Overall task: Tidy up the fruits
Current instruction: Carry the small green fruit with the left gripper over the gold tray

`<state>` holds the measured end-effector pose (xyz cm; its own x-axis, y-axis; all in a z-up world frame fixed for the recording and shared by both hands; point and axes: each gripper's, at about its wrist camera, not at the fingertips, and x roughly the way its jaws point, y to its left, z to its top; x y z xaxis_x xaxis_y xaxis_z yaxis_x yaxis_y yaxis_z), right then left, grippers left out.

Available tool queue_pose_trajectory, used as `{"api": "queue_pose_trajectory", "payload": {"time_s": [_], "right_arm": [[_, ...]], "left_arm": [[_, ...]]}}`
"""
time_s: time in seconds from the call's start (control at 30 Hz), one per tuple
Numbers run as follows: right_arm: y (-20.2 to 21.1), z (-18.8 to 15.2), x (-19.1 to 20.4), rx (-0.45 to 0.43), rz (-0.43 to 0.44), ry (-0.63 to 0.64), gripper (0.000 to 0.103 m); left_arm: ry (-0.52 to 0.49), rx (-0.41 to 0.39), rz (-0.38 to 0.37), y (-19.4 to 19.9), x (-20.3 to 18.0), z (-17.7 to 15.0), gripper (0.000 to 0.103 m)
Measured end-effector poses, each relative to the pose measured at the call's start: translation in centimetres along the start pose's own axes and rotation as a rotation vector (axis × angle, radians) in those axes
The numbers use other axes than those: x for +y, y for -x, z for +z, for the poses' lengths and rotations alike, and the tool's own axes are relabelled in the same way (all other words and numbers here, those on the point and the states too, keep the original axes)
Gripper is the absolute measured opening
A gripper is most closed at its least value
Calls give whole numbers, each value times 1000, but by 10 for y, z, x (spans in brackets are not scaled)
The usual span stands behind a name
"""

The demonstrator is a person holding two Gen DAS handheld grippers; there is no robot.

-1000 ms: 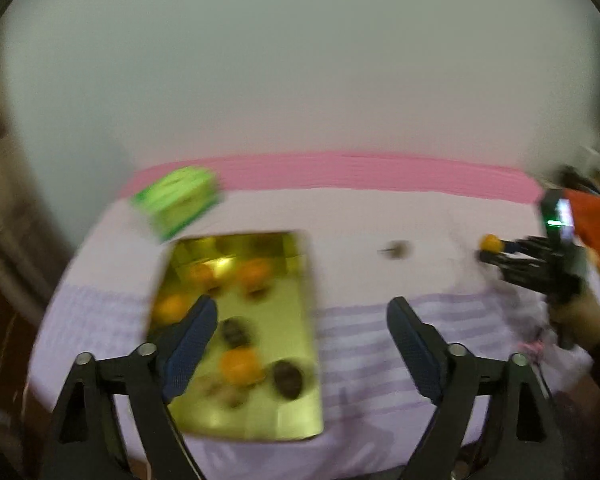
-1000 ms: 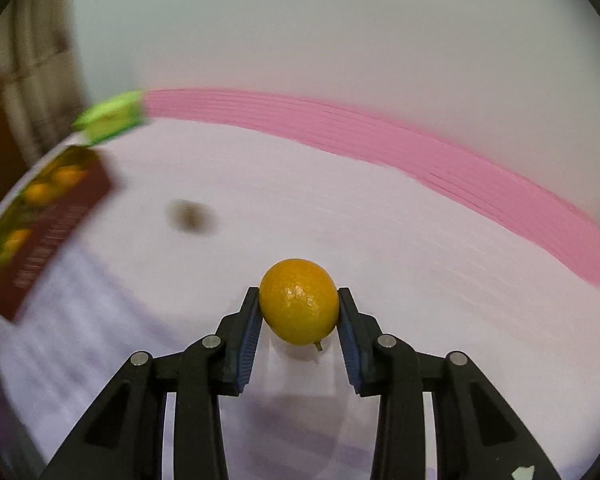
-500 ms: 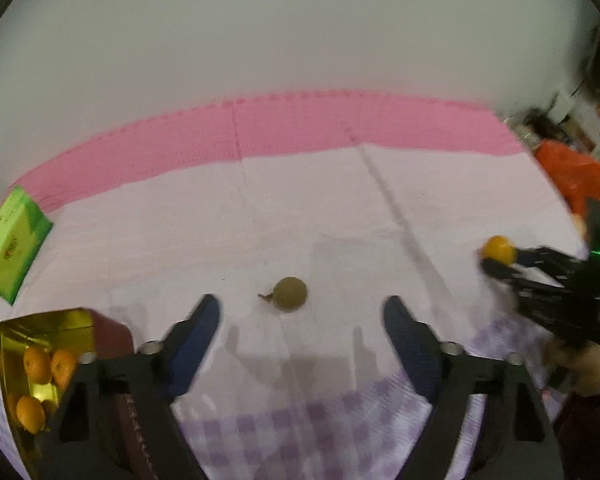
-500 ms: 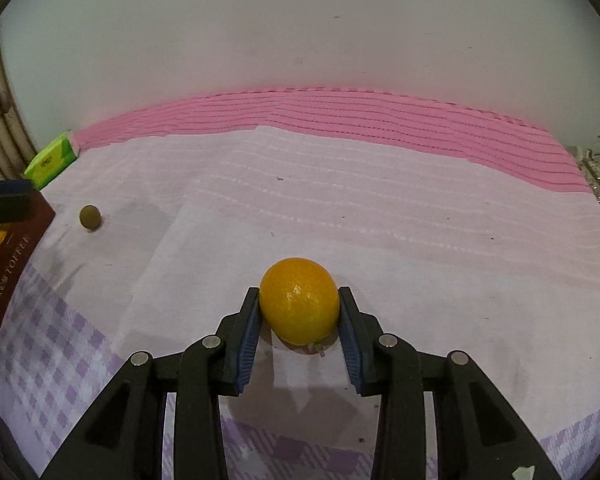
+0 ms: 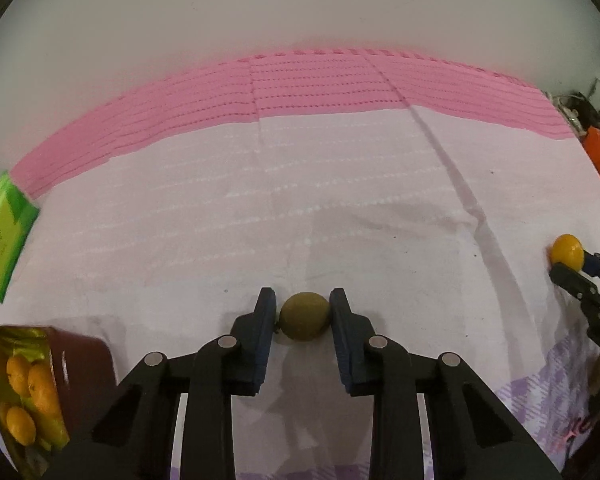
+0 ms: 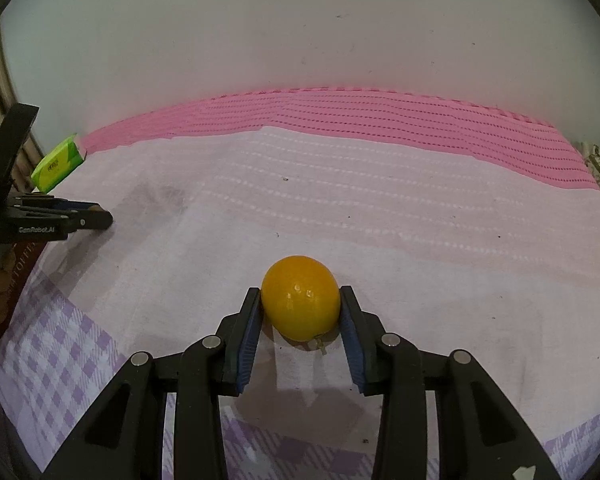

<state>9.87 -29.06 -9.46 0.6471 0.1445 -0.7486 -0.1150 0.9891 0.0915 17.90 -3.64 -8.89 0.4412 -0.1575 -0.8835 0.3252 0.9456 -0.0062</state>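
While the left gripper (image 5: pixel 303 306) clamps a brownish-green fruit (image 5: pixel 304 317) on the desk (image 5: pixel 340 200), the right gripper (image 6: pixel 300 300) grips an orange fruit (image 6: pixel 300 297); "GenRobot.AI" marks the left gripper's side.

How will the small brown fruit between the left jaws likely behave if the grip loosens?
The brown fruit is round, so it would probably roll on the cloth. It looks small and likely light. The left gripper touches only its curved sides, so it may slip.

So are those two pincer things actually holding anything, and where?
Yes. The left hand-held gripper pinches a brownish-green fruit by its sides; the right hand-held gripper pinches an orange fruit likewise.
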Motion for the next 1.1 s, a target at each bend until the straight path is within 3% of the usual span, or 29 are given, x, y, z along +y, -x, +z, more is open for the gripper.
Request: {"api": "queue_pose_trajectory", "payload": {"time_s": [0.23, 0.4, 0.7, 0.9, 1.1], "right_arm": [[0, 1, 1, 3, -5, 3, 37], [0, 1, 3, 4, -13, 9, 37], [-1, 1, 10, 10, -48, 34, 37], [-2, 0, 13, 12, -60, 41, 37], [-2, 0, 15, 13, -74, 47, 37]], "left_arm": [[66, -69, -83, 49, -3, -25, 29], [98, -117, -71, 100, -12, -52, 29], [160, -156, 24, 152, 1, -93, 29], [168, -182, 126, 163, 24, -114, 29], [219, -199, 153, 167, 53, -120, 29]]}}
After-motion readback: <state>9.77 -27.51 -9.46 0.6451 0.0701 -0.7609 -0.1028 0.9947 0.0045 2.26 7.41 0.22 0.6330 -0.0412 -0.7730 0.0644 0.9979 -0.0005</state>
